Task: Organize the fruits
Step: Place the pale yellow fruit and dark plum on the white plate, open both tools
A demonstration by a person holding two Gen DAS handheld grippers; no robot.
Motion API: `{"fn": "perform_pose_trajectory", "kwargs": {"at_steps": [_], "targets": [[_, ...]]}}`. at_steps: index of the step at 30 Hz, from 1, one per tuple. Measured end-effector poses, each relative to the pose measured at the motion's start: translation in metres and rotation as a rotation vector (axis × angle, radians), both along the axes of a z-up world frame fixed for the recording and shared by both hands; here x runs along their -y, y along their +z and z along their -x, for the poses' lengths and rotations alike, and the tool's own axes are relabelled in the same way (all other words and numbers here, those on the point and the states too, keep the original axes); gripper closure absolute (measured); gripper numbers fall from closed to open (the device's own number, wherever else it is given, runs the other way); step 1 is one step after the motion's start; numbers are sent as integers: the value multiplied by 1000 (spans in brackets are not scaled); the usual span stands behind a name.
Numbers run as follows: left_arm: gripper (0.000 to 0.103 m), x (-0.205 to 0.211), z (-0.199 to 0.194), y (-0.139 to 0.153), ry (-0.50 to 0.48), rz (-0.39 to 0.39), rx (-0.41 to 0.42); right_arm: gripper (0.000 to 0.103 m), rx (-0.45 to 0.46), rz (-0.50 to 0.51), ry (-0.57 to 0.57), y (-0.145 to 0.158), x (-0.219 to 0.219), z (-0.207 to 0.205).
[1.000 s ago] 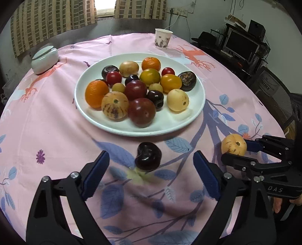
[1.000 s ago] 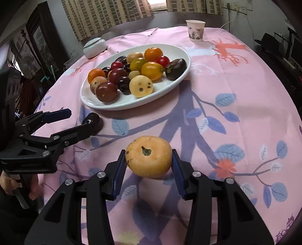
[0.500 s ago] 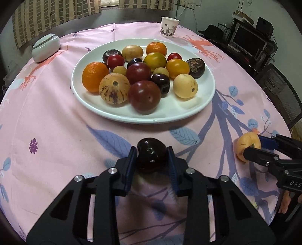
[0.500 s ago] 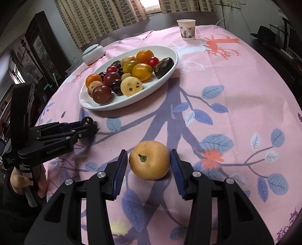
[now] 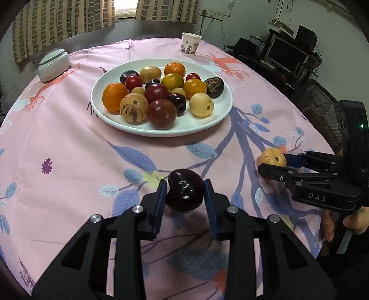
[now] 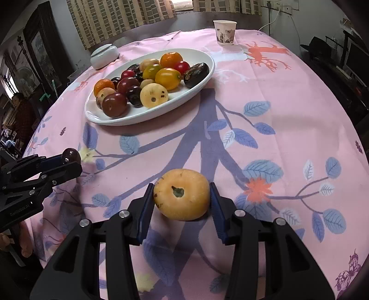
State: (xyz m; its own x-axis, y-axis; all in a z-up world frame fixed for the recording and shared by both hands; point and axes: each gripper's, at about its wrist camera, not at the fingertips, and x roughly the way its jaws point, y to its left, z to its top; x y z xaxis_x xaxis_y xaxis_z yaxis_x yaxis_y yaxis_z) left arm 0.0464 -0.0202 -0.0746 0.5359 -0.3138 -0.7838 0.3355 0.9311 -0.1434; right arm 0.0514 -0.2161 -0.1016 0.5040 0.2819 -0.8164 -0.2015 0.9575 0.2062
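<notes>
1. A dark purple plum (image 5: 185,193) sits clamped between the blue pads of the left gripper (image 5: 185,198), close in front of that camera and just over the pink tablecloth (image 5: 76,147).
2. A yellow round fruit (image 6: 182,194), stem end facing the camera, is pinched between the pads of the right gripper (image 6: 182,203), also low over the cloth.
3. Each gripper shows at the edge of the other's view, so the 2 are well apart, side by side.
4. Beyond both fruits lies a white oval plate (image 5: 207,124), piled with oranges, dark red plums, yellow tomatoes, a striped melon-like fruit and a pale round fruit.
5. The near part of the plate, on its right, is bare; only open cloth lies between it and either gripper.
6. At the table's far edge stand a paper cup (image 5: 191,43) on the right and a white lidded jar (image 5: 53,64) on the left.
7. Behind the table are checked curtains (image 5: 64,20) and, on the right, a desk with a monitor (image 5: 286,55).
</notes>
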Motion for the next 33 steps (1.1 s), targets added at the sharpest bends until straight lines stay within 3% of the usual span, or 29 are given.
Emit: {"fn": "perform_pose_trajectory", "kwargs": {"at_steps": [12, 18, 25, 29, 33], "targets": [[70, -9, 4, 10, 6, 27, 9, 56, 17, -30, 7, 15, -6, 6], [70, -4, -15, 22, -8, 15, 10, 56, 36, -27, 64, 28, -14, -11], [70, 1, -118, 53, 51, -15, 16, 56, 83, -31, 129, 57, -37, -85], [70, 7, -181, 44, 87, 1, -50, 57, 134, 11, 107, 59, -50, -136], [70, 13, -206, 34, 96, -4, -74, 57, 93, 8, 84, 44, -49, -168]]}}
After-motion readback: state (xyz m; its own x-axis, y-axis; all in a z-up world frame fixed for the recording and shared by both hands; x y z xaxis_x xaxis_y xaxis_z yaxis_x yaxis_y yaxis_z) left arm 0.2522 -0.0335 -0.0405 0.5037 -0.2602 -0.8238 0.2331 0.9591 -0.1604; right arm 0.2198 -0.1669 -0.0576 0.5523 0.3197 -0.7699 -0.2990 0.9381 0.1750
